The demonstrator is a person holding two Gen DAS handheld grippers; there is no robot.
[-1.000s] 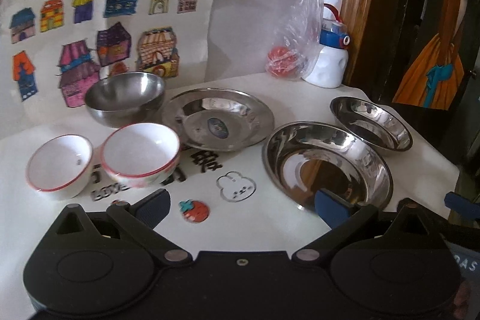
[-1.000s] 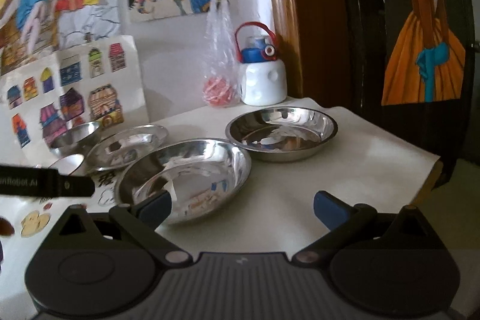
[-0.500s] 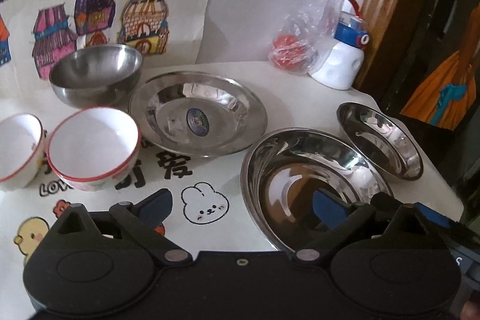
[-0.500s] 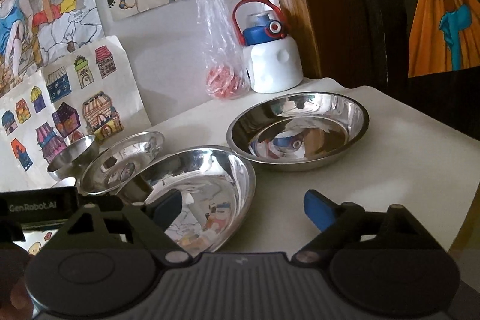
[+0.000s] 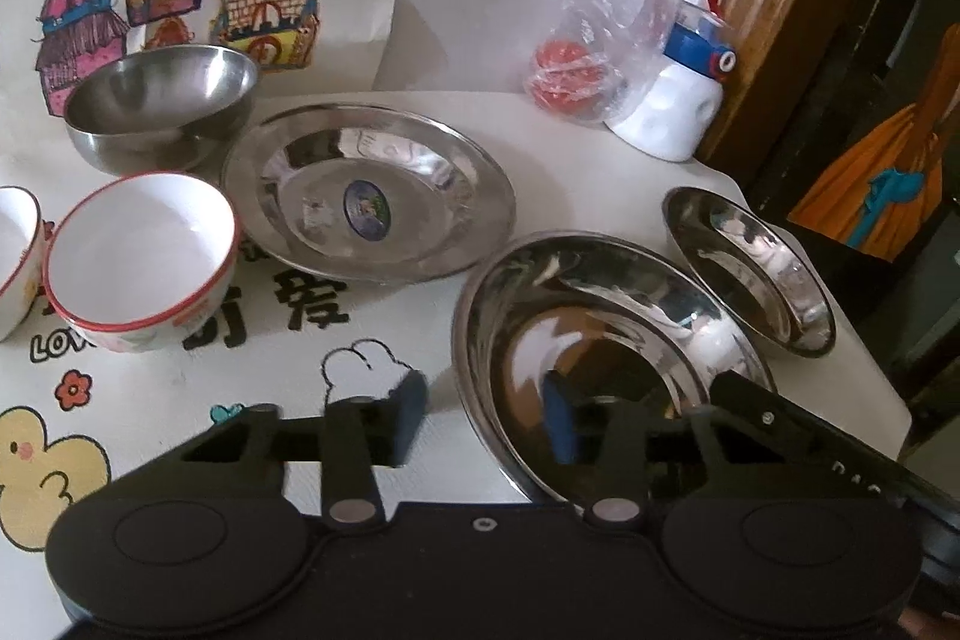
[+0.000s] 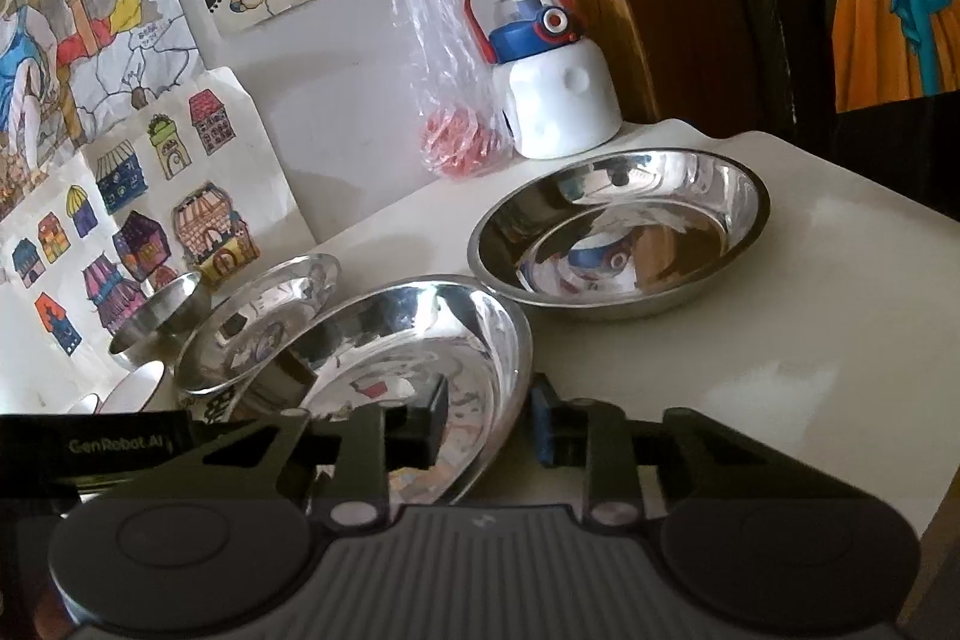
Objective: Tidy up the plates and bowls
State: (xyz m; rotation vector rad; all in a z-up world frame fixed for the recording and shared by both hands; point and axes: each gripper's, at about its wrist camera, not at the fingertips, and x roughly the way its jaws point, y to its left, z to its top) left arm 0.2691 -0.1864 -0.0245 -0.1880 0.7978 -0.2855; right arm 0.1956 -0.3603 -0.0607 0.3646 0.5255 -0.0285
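The left wrist view looks down and forward over the table [image 5: 570,148] from its near edge, close above the near plate [image 5: 600,316]. The right wrist view sits lower, facing the wall. Both share that plate [image 6: 420,340], the bottle [image 6: 558,100] and the drawings.

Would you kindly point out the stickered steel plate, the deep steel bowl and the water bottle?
Stickered steel plate [image 5: 366,202], left wrist view, on its round sticker.
Deep steel bowl [image 5: 162,91], left wrist view, inner wall.
Water bottle [image 6: 561,106], right wrist view, white body.
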